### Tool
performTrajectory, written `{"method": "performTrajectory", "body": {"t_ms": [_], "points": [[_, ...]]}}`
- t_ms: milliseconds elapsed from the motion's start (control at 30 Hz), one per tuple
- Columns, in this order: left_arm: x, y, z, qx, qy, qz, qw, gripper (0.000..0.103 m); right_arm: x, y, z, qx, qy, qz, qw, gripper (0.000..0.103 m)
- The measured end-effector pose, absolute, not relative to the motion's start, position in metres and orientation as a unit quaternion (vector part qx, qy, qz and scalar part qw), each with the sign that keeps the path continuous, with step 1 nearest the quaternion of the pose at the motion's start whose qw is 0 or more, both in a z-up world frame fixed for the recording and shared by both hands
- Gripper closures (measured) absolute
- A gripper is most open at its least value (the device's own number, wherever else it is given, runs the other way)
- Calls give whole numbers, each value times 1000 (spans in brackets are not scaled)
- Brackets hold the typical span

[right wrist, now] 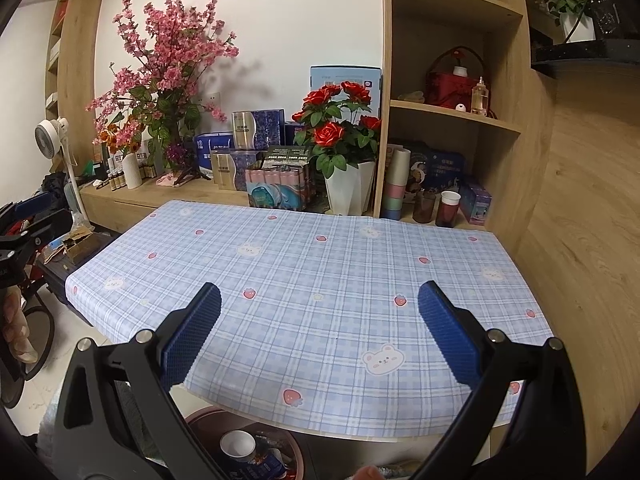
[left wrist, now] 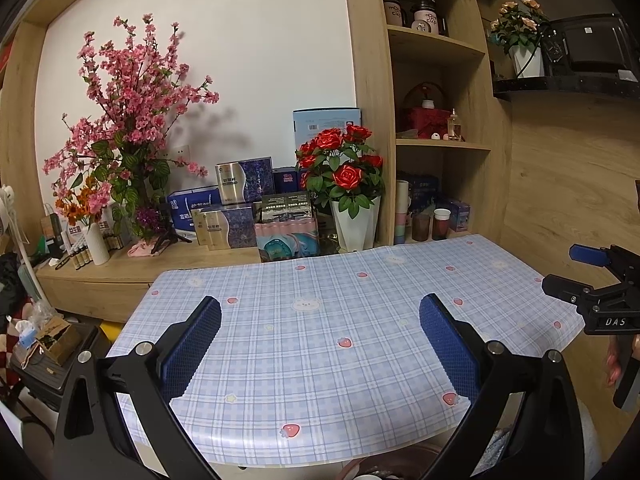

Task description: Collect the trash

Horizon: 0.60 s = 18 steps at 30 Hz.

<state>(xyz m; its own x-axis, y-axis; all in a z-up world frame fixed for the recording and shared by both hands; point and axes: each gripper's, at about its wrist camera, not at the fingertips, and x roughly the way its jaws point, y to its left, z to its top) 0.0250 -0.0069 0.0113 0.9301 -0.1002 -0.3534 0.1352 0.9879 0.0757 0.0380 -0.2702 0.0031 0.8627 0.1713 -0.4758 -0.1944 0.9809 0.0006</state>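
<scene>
Hovering above the checked counter, the left tool and right tool both gape wide, grasping nothing. Trash, a white paper cup and a blue wrapper, lies in the bin below the counter's near edge.

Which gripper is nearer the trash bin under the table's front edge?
Right. The right gripper hovers over the table edge above the bin; the left gripper hovers further left, where only the bin's rim shows.
</scene>
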Motion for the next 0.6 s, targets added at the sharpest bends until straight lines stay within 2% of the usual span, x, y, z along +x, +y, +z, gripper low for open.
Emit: {"method": "performTrajectory", "body": {"t_ms": [600], "points": [[24, -8, 9, 52, 184, -59, 980, 6, 39, -272, 3, -22, 246, 94, 965, 6]]}}
